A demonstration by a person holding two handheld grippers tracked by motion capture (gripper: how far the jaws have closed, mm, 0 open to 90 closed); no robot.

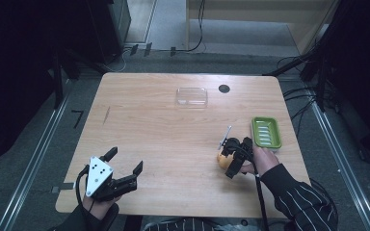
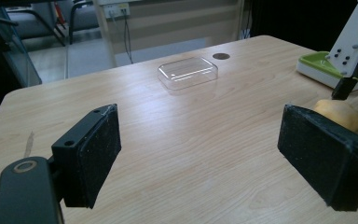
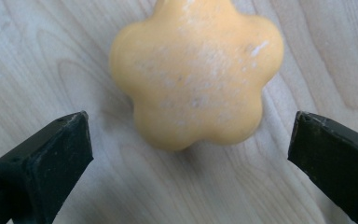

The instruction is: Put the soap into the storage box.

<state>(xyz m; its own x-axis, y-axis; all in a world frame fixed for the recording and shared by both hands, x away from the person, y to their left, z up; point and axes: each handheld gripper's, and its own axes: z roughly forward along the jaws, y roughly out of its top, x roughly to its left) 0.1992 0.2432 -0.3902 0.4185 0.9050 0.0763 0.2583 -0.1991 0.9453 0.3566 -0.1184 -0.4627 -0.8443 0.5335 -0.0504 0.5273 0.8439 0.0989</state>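
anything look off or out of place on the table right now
Mostly tidy. The yellow flower-shaped soap lies bare on the table rather than in the green soap dish beside it, and its top is scuffed with whitish marks. The clear lid sits apart, farther back.

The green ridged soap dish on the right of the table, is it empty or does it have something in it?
Empty. The green ridged soap dish shows only bare ridges, and the orange flower-shaped soap lies on the wooden table outside it.

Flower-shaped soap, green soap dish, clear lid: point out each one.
flower-shaped soap (image 3: 193, 70), right gripper view, middle of its top face.
green soap dish (image 1: 266, 132), high view, ribbed inner floor.
clear lid (image 2: 188, 72), left gripper view, flat top.
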